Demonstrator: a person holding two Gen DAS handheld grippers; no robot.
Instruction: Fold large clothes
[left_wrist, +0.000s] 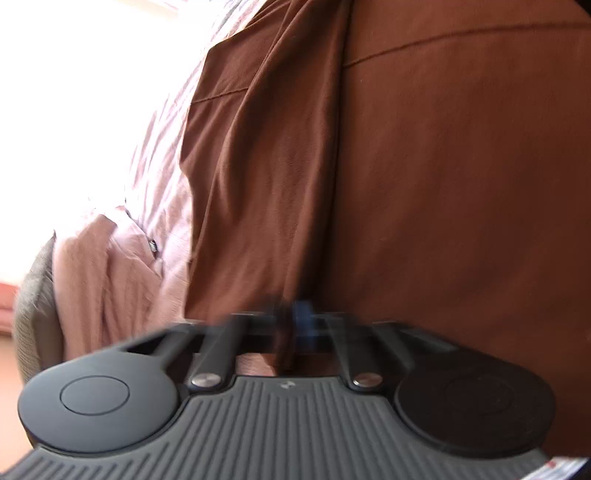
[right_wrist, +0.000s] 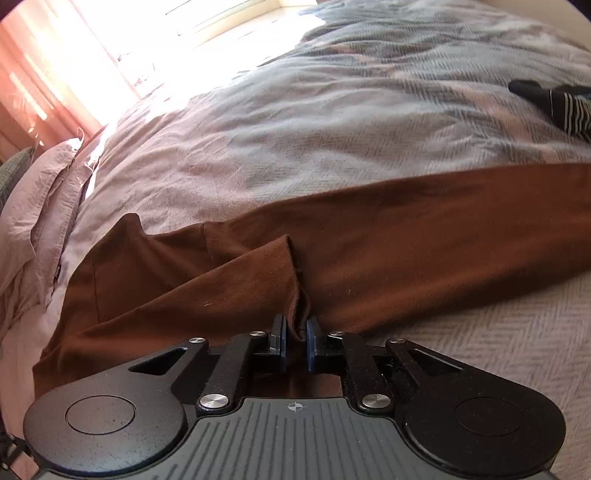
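The right hand-held gripper (right_wrist: 295, 341) is closed, its two blue pads pinching a bunched fold of a brown garment (right_wrist: 406, 251). The left hand-held gripper (left_wrist: 291, 321), blurred, is also closed tight with a pinch of the same brown cloth between its fingers. The garment lies spread across a bed (right_wrist: 332, 122) covered in a pale, wrinkled, woven blanket. A crumpled pink shirt (right_wrist: 40, 206) lies at the bed's left edge. A dark striped piece of clothing (right_wrist: 554, 103) rests further off to the right. Bright sunlight floods through a window (right_wrist: 155, 33) behind.
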